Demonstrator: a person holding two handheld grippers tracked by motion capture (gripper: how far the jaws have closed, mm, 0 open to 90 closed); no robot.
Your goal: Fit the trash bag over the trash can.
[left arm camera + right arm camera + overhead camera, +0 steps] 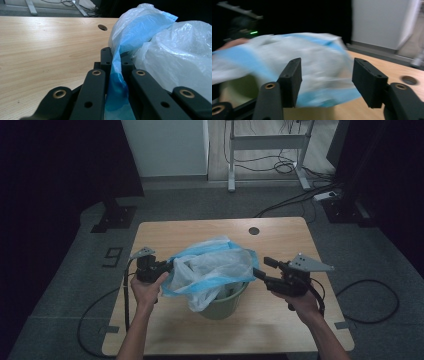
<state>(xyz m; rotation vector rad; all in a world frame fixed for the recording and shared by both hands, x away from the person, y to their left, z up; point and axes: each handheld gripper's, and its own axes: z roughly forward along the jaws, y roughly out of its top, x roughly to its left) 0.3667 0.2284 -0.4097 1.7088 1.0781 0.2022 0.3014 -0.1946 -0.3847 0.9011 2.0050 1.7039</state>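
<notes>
A thin white and blue plastic bag [212, 265] billows over a green bin [225, 302] at the middle of the wooden table [200, 232]. At the bag's left side, my left gripper [167, 266] is shut on its blue edge; in the left gripper view the blue film [116, 82] runs pinched between the jaws of that gripper [116, 56]. My right gripper [262, 266] hovers at the bag's right side, open. In the right gripper view its jaws [327, 75] stand wide apart, with the blurred bag [287, 52] beyond them and nothing pressed between the pads.
A round cable hole [254, 230] sits near the table's far edge. Beyond the table stand a metal desk frame [267, 142] and a white cabinet [165, 145]. Cables [370, 300] lie on the floor to the right, and a black stand base [114, 217] sits far left.
</notes>
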